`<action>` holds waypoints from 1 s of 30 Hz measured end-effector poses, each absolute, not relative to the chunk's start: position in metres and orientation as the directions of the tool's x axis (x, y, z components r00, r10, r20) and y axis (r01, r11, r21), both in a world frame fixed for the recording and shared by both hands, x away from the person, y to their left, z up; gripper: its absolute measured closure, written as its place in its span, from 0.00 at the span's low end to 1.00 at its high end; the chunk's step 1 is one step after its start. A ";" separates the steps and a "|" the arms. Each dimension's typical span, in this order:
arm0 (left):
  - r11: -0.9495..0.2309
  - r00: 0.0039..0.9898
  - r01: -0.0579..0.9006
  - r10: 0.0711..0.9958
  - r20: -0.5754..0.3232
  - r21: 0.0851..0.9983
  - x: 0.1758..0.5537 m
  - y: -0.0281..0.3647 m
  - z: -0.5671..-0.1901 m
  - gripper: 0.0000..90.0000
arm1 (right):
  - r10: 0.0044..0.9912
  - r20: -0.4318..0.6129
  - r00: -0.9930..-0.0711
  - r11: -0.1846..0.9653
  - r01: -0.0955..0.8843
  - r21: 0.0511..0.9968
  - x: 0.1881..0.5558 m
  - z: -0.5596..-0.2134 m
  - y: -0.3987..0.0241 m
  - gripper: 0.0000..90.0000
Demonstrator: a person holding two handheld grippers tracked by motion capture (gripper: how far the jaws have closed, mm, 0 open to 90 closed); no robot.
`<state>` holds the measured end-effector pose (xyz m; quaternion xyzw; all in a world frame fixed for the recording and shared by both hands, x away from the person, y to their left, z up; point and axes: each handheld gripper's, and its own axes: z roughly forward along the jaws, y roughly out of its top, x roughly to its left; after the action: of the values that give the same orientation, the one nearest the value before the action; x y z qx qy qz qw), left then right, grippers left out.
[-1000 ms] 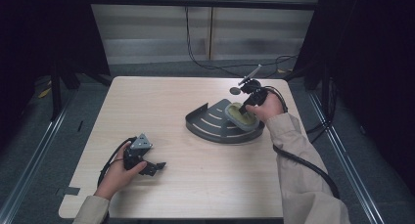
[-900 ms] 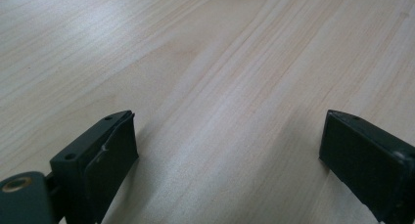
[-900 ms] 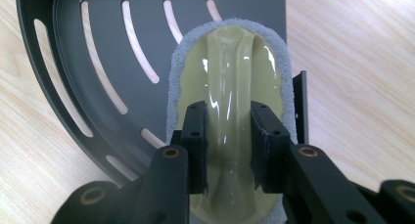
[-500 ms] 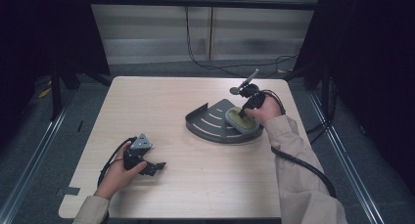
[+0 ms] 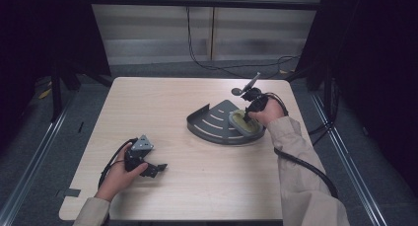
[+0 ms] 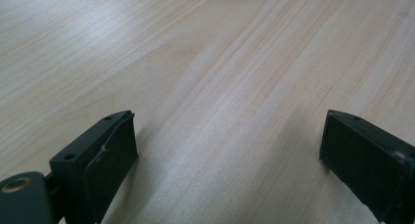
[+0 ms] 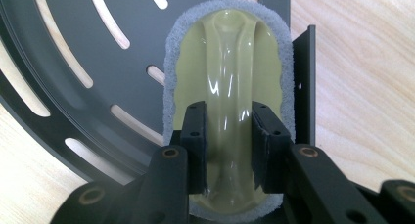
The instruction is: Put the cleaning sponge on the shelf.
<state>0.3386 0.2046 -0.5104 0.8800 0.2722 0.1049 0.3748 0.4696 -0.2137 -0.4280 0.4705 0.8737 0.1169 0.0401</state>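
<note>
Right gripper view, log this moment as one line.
right tongs: shut on scrubber handle | scrubber on slotted tray | left tongs: open, over bare table

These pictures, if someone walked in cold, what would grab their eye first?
Most striking is the pale yellow scrubbing sponge with a glossy plastic handle, lying on a dark grey quarter-round slotted metal tray at the table's far right. The right gripper has its jaws shut on that handle's ridge. Near the front left of the light wooden table, the left gripper rests low with jaws wide apart, holding nothing.

Left claw (image 6: 227, 150) agape, right claw (image 7: 229, 136) clamped
</note>
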 end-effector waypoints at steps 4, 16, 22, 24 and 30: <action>-0.571 0.830 0.401 0.558 -0.019 0.717 0.339 0.205 -0.510 0.07 | 0.831 0.038 -0.555 0.532 0.813 0.238 0.470 -0.431 -0.215 0.78; -0.571 0.830 0.400 0.558 -0.019 0.717 0.339 0.205 -0.511 0.07 | 0.834 0.046 -0.550 0.529 0.819 0.222 0.472 -0.433 -0.218 0.78; -0.571 0.830 0.400 0.558 -0.019 0.717 0.339 0.205 -0.511 0.07 | 0.829 0.031 -0.558 0.541 0.815 0.207 0.473 -0.433 -0.216 0.78; -0.571 0.830 0.400 0.558 -0.019 0.717 0.339 0.205 -0.511 0.07 | 0.829 0.031 -0.558 0.541 0.815 0.207 0.473 -0.433 -0.216 0.78; -0.571 0.830 0.400 0.558 -0.019 0.717 0.339 0.205 -0.511 0.07 | 0.832 0.035 -0.554 0.538 0.820 0.197 0.474 -0.433 -0.216 0.77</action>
<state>0.3386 0.2046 -0.5105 0.8799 0.2722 0.1051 0.3749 0.4738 -0.2160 -0.4332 0.4713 0.8762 0.0954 0.0316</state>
